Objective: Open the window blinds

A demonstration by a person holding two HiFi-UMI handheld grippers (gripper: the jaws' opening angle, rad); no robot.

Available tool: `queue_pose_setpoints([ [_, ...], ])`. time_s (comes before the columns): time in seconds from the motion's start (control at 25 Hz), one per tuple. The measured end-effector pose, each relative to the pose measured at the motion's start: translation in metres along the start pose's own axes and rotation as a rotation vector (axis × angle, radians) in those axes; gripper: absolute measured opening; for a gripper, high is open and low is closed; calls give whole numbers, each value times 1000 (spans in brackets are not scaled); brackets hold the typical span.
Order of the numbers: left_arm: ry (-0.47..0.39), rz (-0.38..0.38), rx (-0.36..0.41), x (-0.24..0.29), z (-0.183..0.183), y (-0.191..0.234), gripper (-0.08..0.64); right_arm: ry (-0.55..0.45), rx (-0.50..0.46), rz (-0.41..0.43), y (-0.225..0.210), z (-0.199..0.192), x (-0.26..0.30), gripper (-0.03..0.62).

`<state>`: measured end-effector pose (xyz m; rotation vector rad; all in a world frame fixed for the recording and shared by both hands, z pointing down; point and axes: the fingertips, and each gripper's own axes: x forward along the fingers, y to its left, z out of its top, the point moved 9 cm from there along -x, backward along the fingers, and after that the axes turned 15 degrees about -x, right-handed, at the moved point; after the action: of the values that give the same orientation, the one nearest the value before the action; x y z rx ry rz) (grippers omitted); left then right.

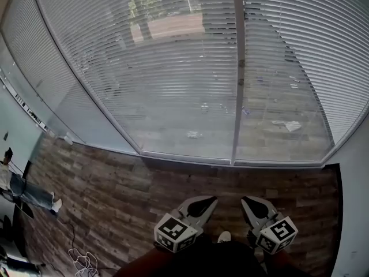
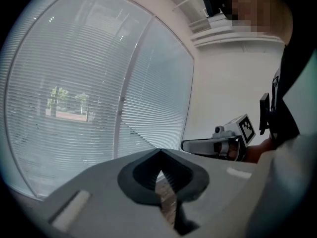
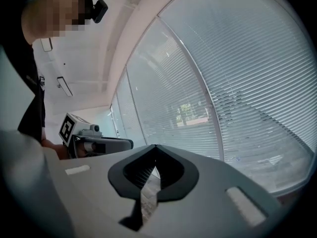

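The left gripper (image 2: 159,150) had its two jaws pressed together, tips touching, with nothing between them. The right gripper (image 3: 154,147) was pressed together too, and it held nothing. Both were held low and close to the person, side by side but apart, and both pointed at the window.

The blinds (image 1: 173,68) were far in front of the grippers, and nothing touched them. They hung all the way down, right to the bottom of the glass near the floor. They were made of many thin, pale slats that lay flat across the window. The slats were tipped a little, so some of the outside showed through in stripes: green trees (image 1: 141,7) and a light path. A thin, straight post (image 1: 237,68) ran up the window and split it into a wide left part and a smaller right part. More blinds went on along the far left side.

The floor (image 1: 115,189) was made of brown and grey boards. A white shoe (image 1: 223,235) showed between the grippers. At the near left lay a tangle of thin cables (image 1: 83,261). Someone's legs (image 1: 31,195) in blue trousers lay at the left edge. A plain pale wall (image 1: 354,212) stood on the right.
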<state>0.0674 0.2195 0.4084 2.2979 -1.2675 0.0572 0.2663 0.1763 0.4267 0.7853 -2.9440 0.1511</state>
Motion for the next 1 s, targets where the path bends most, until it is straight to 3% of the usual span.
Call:
queue_pose_setpoints([
  [0.28, 36, 66, -46, 13, 4, 19, 2, 15, 34, 19, -19, -11, 19, 28],
  [0.44, 18, 14, -58, 29, 4, 32, 2, 28, 31, 1, -27, -17, 26, 28],
  [0.64, -6, 1, -12, 48, 26, 51, 0, 48, 25, -22, -41, -14, 44, 27],
  [1.0, -43, -7, -30, 63, 62, 137, 2, 55, -8, -16, -72, 10, 134, 28],
])
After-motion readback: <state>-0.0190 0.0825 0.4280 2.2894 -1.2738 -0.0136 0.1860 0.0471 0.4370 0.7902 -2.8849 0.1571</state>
